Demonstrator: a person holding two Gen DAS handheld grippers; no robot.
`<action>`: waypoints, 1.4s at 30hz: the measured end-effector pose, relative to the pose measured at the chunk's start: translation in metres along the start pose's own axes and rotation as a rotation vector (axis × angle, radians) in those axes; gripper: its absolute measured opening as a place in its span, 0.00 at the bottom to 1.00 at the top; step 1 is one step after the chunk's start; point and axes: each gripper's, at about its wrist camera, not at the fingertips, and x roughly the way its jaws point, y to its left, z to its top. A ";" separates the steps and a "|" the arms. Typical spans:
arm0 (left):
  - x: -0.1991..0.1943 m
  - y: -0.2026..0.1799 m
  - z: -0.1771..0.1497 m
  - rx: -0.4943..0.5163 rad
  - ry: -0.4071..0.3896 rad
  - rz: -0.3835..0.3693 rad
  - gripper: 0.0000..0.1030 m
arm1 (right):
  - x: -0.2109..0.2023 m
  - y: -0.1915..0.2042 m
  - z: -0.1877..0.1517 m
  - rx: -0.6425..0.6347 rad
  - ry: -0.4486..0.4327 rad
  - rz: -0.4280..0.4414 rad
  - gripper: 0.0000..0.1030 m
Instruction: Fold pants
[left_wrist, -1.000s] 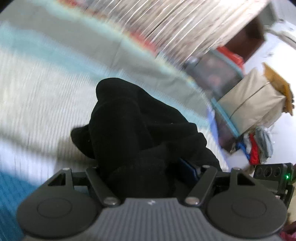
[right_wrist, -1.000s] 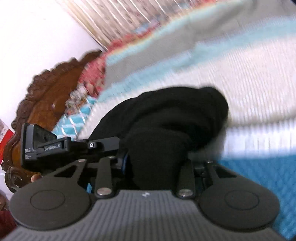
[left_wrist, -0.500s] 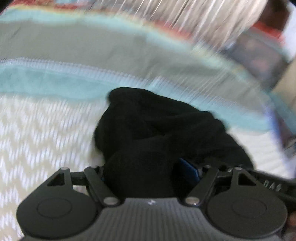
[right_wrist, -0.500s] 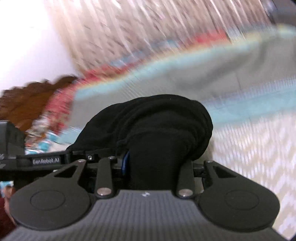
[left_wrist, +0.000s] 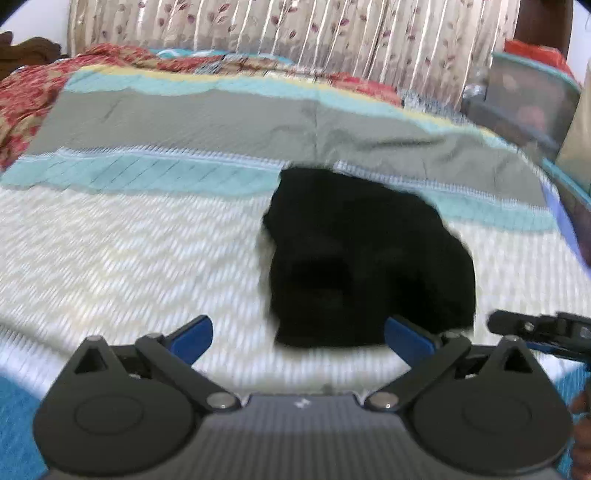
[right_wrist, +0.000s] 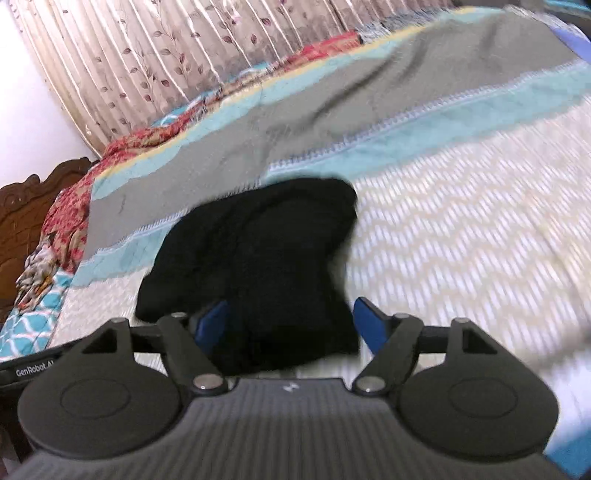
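Note:
The black pants (left_wrist: 369, 258) lie in a folded bundle on the striped bedspread (left_wrist: 129, 240), also seen in the right wrist view (right_wrist: 258, 266). My left gripper (left_wrist: 299, 336) is open and empty, its blue pads (left_wrist: 192, 338) spread just short of the bundle's near edge. My right gripper (right_wrist: 291, 325) is open with its jaws either side of the bundle's near end, not clamping it. The right gripper's body shows at the right edge of the left wrist view (left_wrist: 543, 328).
A red floral blanket (right_wrist: 70, 206) is bunched at the bed's far side by the carved wooden headboard (right_wrist: 22, 210). Patterned curtains (left_wrist: 295, 33) hang behind the bed. A storage bin (left_wrist: 528, 99) stands beyond the bed's right edge.
Both grippers were shut on the black pants and carrying them. Now both have opened and let go, and the bundle lies on the bedspread with the grippers drawn back a little.

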 end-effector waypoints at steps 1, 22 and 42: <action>-0.008 0.000 -0.008 -0.001 0.018 0.016 1.00 | -0.006 0.000 -0.009 0.011 0.019 -0.010 0.78; -0.129 -0.031 -0.088 0.122 -0.016 0.201 1.00 | -0.090 0.060 -0.121 -0.062 0.198 -0.084 0.96; -0.126 -0.021 -0.086 0.084 0.017 0.251 1.00 | -0.097 0.057 -0.125 -0.081 0.163 -0.134 0.96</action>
